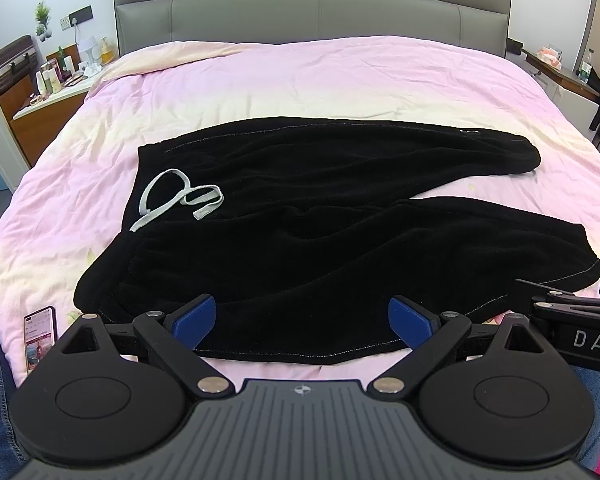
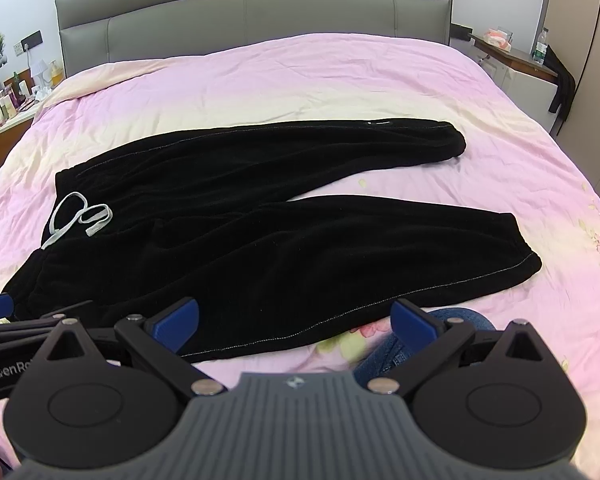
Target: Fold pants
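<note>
Black pants lie spread flat on the pink bed cover, waistband at the left with a white drawstring, both legs running to the right. They also show in the right wrist view, drawstring at the left. My left gripper is open and empty, just above the near edge of the pants. My right gripper is open and empty over the near edge of the closer leg. The right gripper shows at the right edge of the left wrist view; the left one at the left edge of the right wrist view.
A phone lies on the cover near the left front corner. A grey headboard stands at the far end. Cluttered nightstands flank the bed, left and right. Blue denim shows under the right gripper.
</note>
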Demonstrator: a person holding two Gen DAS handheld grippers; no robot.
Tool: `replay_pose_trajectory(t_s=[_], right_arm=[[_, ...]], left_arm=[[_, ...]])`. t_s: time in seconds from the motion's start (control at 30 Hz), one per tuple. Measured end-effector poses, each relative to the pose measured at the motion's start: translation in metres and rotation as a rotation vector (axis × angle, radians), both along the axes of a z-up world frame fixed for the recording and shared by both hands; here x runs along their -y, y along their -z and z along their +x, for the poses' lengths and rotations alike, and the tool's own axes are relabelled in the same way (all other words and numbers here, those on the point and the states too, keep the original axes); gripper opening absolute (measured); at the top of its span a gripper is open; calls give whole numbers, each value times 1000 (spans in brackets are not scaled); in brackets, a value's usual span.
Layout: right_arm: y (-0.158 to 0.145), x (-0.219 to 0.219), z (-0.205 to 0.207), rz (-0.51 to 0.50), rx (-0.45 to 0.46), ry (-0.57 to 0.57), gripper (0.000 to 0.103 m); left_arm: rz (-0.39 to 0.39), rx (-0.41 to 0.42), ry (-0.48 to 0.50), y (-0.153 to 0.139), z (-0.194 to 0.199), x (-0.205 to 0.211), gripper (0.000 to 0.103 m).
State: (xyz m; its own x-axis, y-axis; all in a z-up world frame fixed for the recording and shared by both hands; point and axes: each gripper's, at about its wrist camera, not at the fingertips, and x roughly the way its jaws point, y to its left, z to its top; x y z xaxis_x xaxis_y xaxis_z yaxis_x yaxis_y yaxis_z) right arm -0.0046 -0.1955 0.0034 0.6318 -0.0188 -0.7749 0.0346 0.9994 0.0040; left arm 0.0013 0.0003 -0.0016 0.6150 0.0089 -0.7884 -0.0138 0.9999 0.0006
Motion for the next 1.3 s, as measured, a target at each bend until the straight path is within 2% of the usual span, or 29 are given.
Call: replay_pose_trajectory(t_s=[0.13,0.3,0.4,0.53,0.7,0.83,0.93,1.0,1.1,1.17,1.27,1.3], right_arm=[[3,1,4,-1,-7,1,98],[16,14,13,2,13,-6,98],[30,32,23,-26,50,-13,98],[51,77,42,-21,75,15,98],[72,147,67,76,68,88,98],[85,196,86,151,83,189,98],[91,222,97,139,80,261,98],[92,238,99,160,97,304,98],[99,261,103,216,115,356,98],[111,275,108,260,80,391,98],[132,304,109,356,39,461,97],[139,313,108,390,30,490,94]], left_arm=[[-5,-5,6,2,4,1,103],[-79,-24,25,13,12,-14,103],[-79,-26,-15,26,16,-35,103],[-132,-42,-102,49,22,-83,103],[-119,-37,-224,74,22,-143,103],[-201,-53,-314,91,23,-182,103],[-270,-19,-348,102,18,-199,103],[-269,-14,-361,110,18,-203,103],[-256,-56,-381,123,23,-205,103],[-291,-65,-406,131,24,-210,103],[-381,-56,-444,144,28,-221,103],[-417,-46,-452,147,28,-224,103]])
